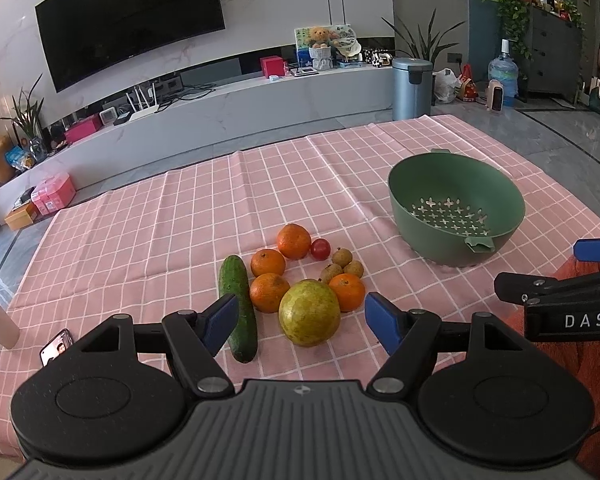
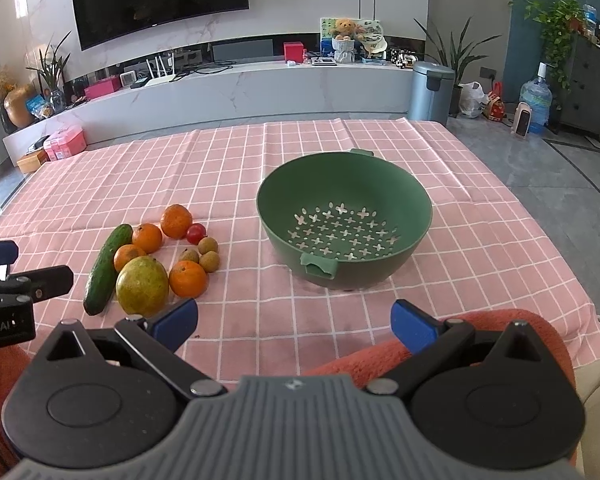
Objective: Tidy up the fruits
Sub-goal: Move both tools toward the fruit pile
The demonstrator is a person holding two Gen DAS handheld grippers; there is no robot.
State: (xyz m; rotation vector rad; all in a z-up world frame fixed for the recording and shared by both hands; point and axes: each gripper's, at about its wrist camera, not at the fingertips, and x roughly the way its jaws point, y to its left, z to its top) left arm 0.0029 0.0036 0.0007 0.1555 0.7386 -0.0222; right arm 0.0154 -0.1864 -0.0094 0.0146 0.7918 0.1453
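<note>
On a pink checked tablecloth, a cucumber lies leftmost in a cluster of fruit, beside four oranges, a large yellow-green fruit, a small red tomato and three brown longans. The left gripper hovers just short of this cluster, jaws wide apart and holding nothing, the yellow-green fruit framed between its blue pads. Further right, an empty green colander sits apart from the fruit, ahead of the right gripper, whose jaws are also spread and empty.

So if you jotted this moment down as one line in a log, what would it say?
left gripper: open, empty | right gripper: open, empty | fruit pile: on tablecloth | green colander: empty | sorting: not begun
</note>
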